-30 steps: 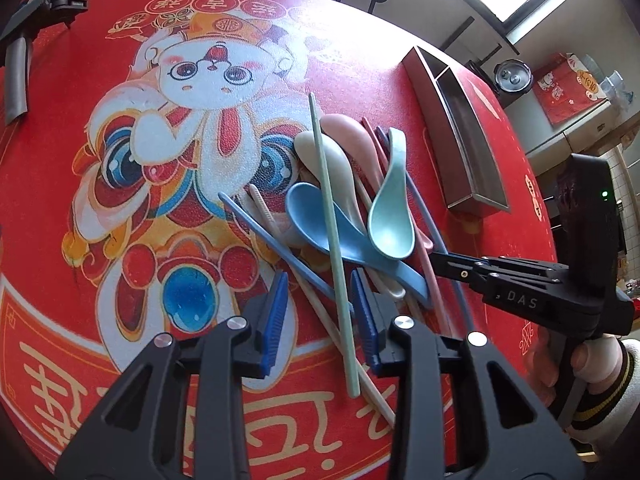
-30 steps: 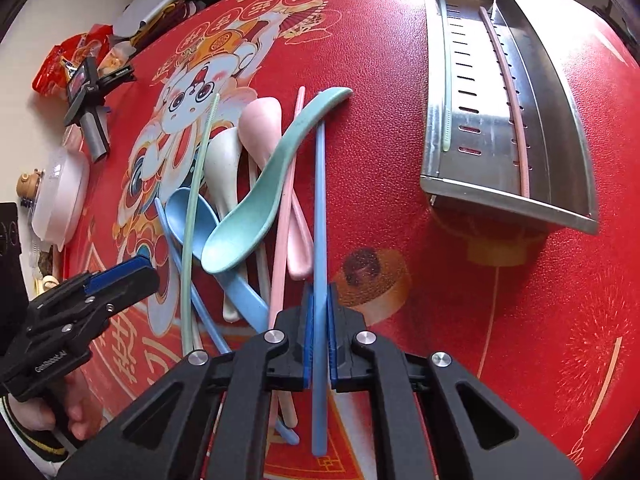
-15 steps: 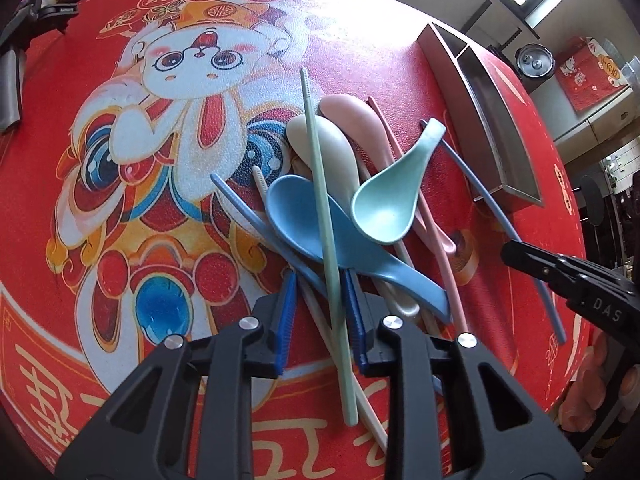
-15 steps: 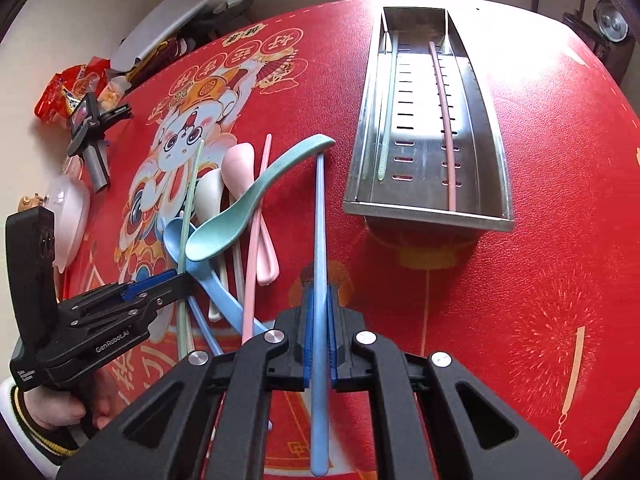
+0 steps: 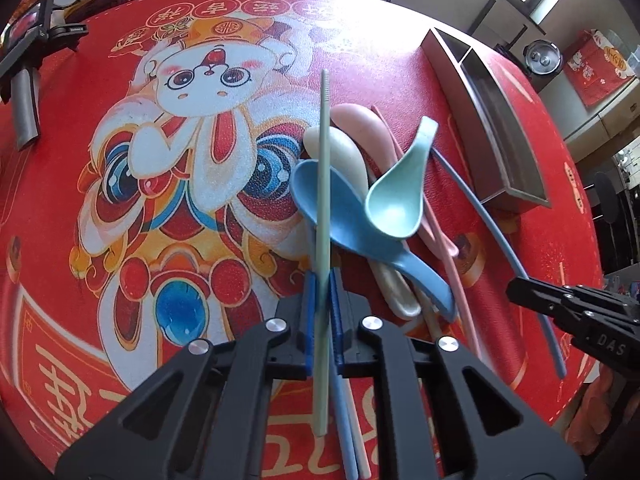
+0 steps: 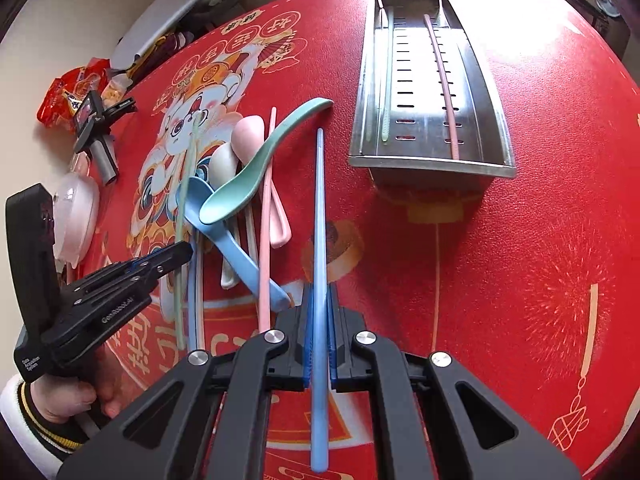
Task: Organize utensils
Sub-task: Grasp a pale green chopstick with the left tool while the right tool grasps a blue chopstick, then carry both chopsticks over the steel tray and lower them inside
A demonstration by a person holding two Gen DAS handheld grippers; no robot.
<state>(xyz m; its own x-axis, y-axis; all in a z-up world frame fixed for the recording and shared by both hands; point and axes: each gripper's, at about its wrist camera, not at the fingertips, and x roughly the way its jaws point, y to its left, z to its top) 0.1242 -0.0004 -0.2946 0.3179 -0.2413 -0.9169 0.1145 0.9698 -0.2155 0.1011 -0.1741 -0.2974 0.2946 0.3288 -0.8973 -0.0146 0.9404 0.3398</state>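
On the felt-like red mat (image 5: 100, 128), left fingers (image 5: 322, 300) pinch a slim green chopstick (image 5: 323, 208); right fingers (image 6: 318, 320) clamp a blue one (image 6: 319, 220).

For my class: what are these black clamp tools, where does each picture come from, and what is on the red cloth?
No robot here: a person holds a two-fingered clamp in each hand, each carrying a camera looking along its fingers. The left gripper has shut on a green chopstick. The right gripper is shut on a blue chopstick. On the red tablecloth lies a pile of pastel spoons and chopsticks. The steel tray already holds a green and a pink chopstick.
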